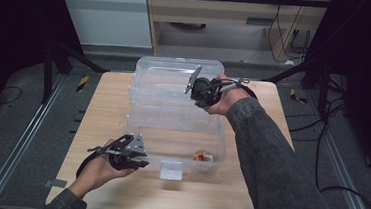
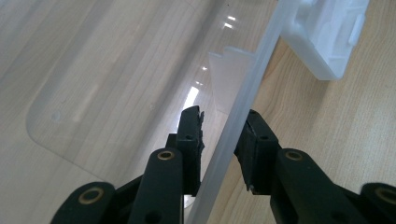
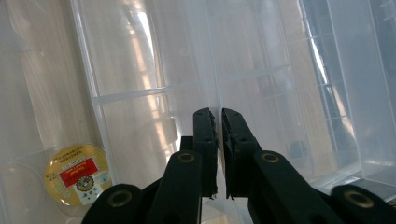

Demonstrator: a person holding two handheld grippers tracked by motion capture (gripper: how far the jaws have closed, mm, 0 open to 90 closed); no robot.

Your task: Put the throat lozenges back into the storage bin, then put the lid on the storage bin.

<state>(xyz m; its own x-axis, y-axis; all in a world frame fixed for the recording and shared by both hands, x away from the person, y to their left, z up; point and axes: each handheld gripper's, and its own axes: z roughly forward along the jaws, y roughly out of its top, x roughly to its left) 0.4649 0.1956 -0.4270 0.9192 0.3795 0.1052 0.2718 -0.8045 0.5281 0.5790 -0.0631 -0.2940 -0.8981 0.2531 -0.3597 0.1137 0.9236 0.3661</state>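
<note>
Clear plastic storage box (image 1: 171, 133) standing mid-bench (image 1: 103, 108), lid (image 1: 175, 78) raised at the far side. Left gripper (image 2: 223, 140) at the box's near-left rim, jaws parted astride it. Right gripper (image 3: 219, 140) up at the lid's edge, jaws clenched on it. Small round tin (image 3: 77, 179) lying inside the box.

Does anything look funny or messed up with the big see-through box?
Nothing looks broken or spilled. The clear box sits on the table with its lid tipped up at the back, and one small round tin lies inside.
</note>
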